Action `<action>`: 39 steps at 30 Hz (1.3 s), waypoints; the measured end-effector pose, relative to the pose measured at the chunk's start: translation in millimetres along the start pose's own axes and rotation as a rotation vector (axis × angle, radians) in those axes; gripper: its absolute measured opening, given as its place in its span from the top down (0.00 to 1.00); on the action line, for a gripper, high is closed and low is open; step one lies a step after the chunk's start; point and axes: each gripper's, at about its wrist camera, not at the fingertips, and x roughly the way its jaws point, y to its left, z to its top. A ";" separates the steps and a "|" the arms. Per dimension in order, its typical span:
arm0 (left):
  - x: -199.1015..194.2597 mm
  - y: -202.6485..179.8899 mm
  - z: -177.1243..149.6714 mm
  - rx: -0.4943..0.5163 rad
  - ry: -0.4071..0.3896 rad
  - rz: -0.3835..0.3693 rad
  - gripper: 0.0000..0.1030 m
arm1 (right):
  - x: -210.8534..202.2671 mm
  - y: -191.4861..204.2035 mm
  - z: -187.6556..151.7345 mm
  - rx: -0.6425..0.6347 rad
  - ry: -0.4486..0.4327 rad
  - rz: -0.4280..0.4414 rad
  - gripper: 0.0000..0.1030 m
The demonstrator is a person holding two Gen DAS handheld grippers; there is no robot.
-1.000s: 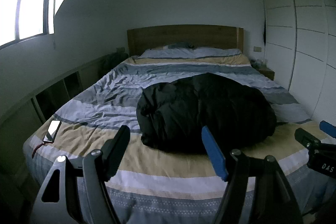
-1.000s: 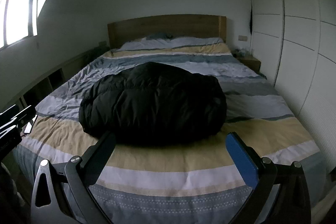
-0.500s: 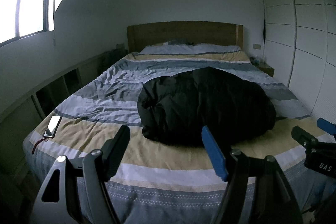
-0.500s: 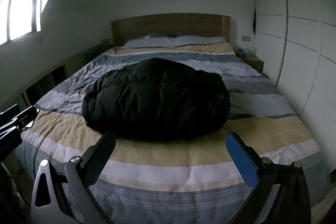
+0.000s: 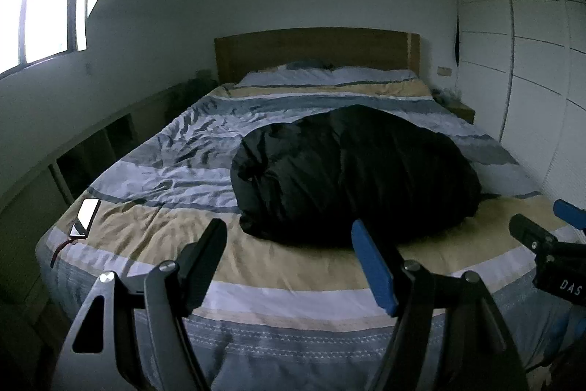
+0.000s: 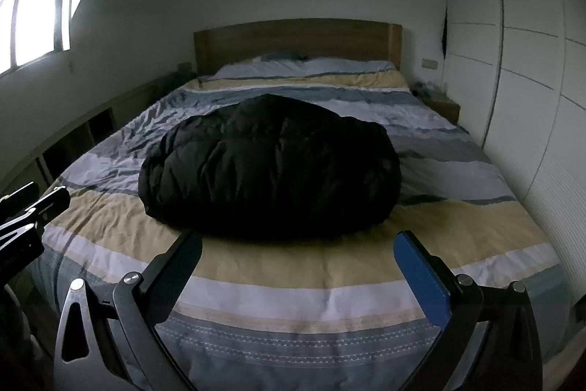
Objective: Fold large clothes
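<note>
I am looking across a bed that is filling most of both views, its striped cover running off the bottom edge so the foot is being cut off. The room is dim, and the far pillows under the wooden headboard are hard for me to make out. Lying on the middle of the cover is the black puffy coat, bunched into one dark mound; I cannot pick out sleeves, collar or zip in that blackness. My left gripper is hovering above the near edge of the bed, its jaws standing apart with nothing between them, short of the coat. My right gripper is doing the same, jaws spread wider and empty, and only part of it is showing at the right edge of the left view. A phone is lying at the bed's near left corner, a thin cord trailing off it.
</note>
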 end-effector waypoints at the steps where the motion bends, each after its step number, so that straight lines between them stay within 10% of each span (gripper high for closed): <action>1: 0.8 -0.2 -0.4 0.001 0.001 -0.002 0.33 | 0.3 -0.6 -0.3 0.002 0.001 0.000 0.00; 39: 9.3 -2.8 -11.1 0.016 0.028 -0.004 0.33 | -6.0 -12.1 -5.5 -0.014 0.003 -0.025 0.00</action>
